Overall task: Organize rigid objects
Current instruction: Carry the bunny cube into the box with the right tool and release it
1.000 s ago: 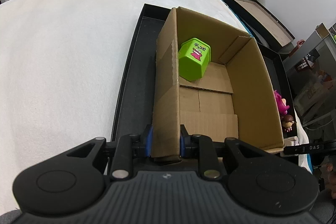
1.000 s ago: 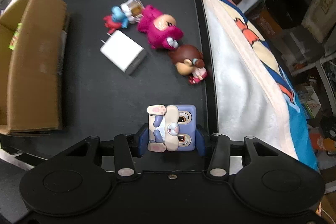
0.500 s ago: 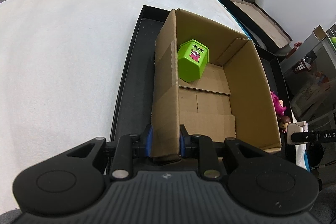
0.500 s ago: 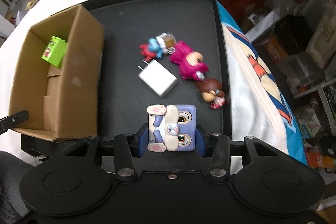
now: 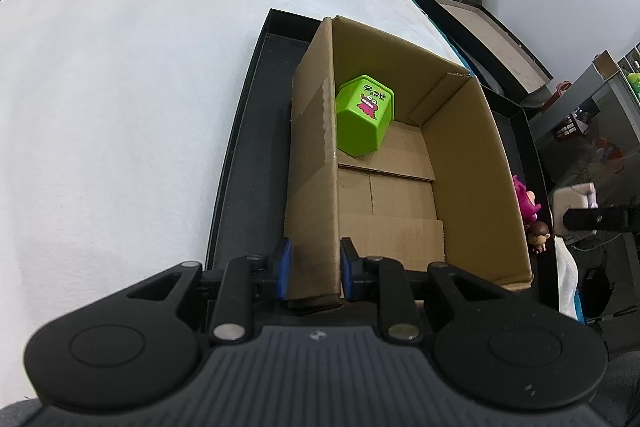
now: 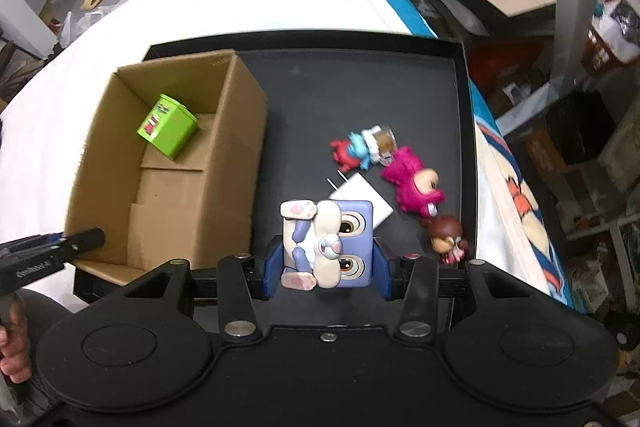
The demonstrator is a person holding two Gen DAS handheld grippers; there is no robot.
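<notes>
My left gripper (image 5: 313, 269) is shut on the near left wall of an open cardboard box (image 5: 316, 163) that stands on a black tray (image 5: 248, 131). A green tin (image 5: 362, 119) lies in the box's far left corner; it also shows in the right wrist view (image 6: 168, 127). My right gripper (image 6: 327, 263) is shut on a blue block toy with a rabbit figure (image 6: 328, 239) and holds it above the tray (image 6: 360, 87), right of the box (image 6: 236, 163).
On the tray lie a white charger (image 6: 362, 197), a pink figure (image 6: 412, 183), a brown-haired figure (image 6: 446, 235) and a small red and blue figure (image 6: 354, 149). A white cloth (image 5: 120, 87) covers the surface left of the tray. Shelves and clutter stand to the right.
My right gripper has lifted and pulled back with the blue block toy, so the whole tray and box come into view. The left gripper stays clamped on the box wall.
</notes>
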